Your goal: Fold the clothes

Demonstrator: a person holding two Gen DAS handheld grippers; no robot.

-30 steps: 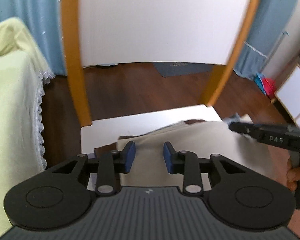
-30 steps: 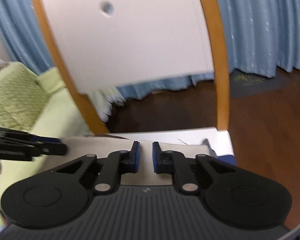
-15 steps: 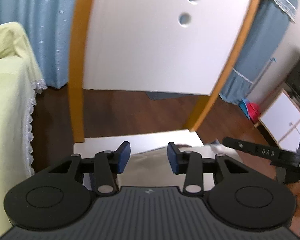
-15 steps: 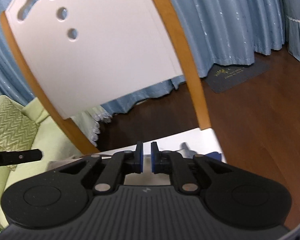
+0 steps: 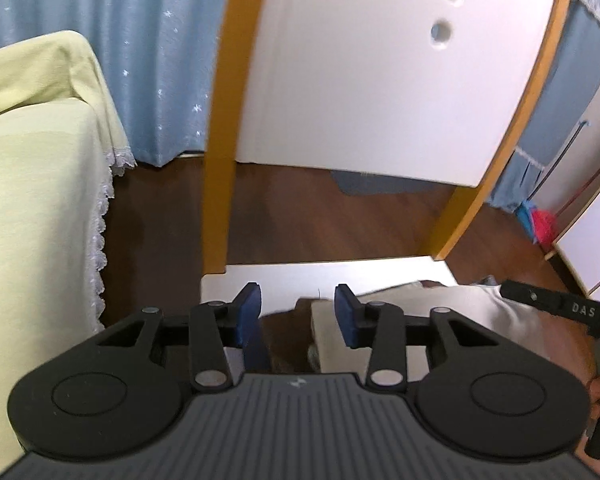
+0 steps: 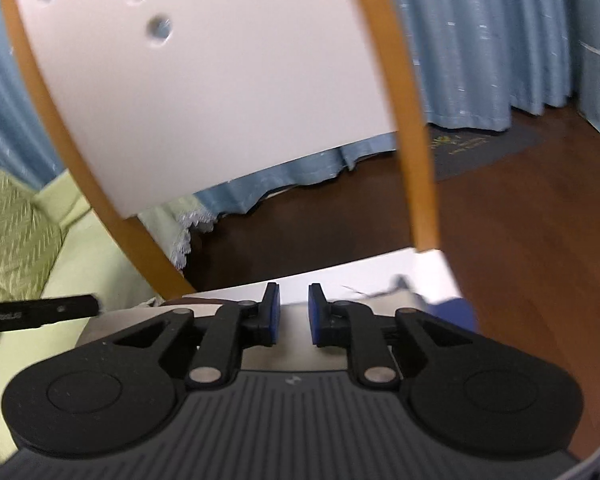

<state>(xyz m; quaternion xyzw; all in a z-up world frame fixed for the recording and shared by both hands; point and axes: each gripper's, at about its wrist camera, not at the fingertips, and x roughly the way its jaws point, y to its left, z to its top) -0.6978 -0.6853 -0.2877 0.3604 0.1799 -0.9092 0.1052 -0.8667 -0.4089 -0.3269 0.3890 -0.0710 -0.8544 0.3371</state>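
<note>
A beige folded garment [image 5: 440,312] lies on the white chair seat [image 5: 320,276]. My left gripper [image 5: 298,312] hovers above the seat's left part, just left of the garment's edge. It stands open with nothing between its blue pads [image 5: 250,312]. My right gripper [image 6: 294,312] hangs over the garment [image 6: 292,350] near the seat's right side. Its jaws are opening from a narrow gap and hold nothing. Each gripper shows in the other's view: the right gripper [image 5: 560,308] at the right edge, the left gripper [image 6: 40,312] at the left edge.
The chair's white back [image 5: 380,80] with orange posts [image 5: 220,160] rises close ahead. A yellow-green covered sofa [image 5: 40,200] stands at the left. Blue curtains [image 6: 480,60] and dark wood floor [image 6: 520,220] lie behind. A blue cloth [image 6: 456,312] sits at the seat's right corner.
Both grippers rose and drew back, so more of the chair back shows. The left gripper slid left off the beige garment. The right jaws widened.
</note>
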